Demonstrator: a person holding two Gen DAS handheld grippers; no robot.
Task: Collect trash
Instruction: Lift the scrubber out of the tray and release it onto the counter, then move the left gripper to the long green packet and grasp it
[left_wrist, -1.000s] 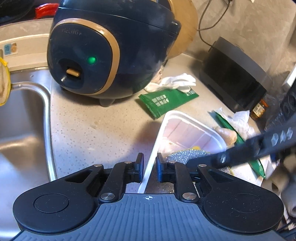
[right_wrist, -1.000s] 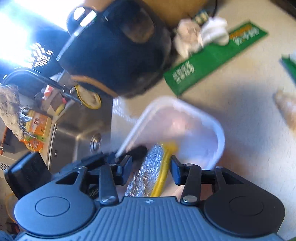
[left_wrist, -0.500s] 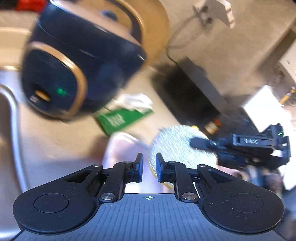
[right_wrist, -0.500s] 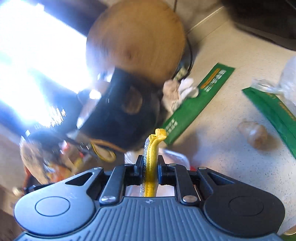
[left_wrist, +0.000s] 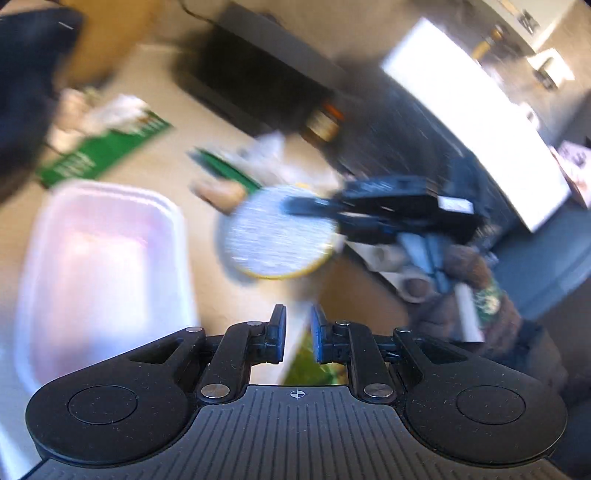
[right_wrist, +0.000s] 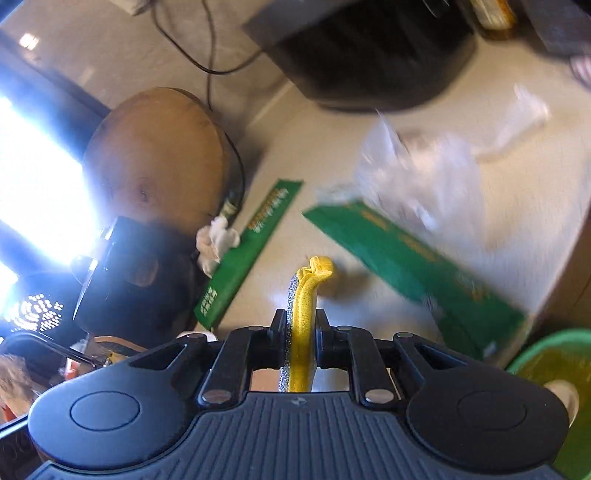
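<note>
A round scouring pad (right_wrist: 306, 291), silver on one face and yellow on the other, stands on edge with my right gripper (right_wrist: 300, 321) shut on it. The blurred left wrist view shows the same pad (left_wrist: 266, 236) in the air over the counter, the right gripper (left_wrist: 291, 206) clamped on its right rim. My left gripper (left_wrist: 298, 332) hovers low in front, its jaws a narrow gap apart with nothing pressed between them. A white plastic tray (left_wrist: 99, 251) lies to its left. Two green wrappers (right_wrist: 251, 251) (right_wrist: 402, 254) and a crumpled tissue (right_wrist: 216, 240) lie on the counter.
A green bin (right_wrist: 554, 369) sits below the counter edge at the lower right. A clear plastic bag (right_wrist: 417, 173) lies past the wrappers. A black appliance (right_wrist: 369, 48), a wooden board (right_wrist: 159, 158) and a dark rice cooker (right_wrist: 136, 280) stand along the back. A person's hand (left_wrist: 472, 295) holds the right gripper.
The right gripper closed on the pad in the tray, lifted it out and carried it right over the counter. The left gripper swung right; the tray's edge is no longer between its jaws.
</note>
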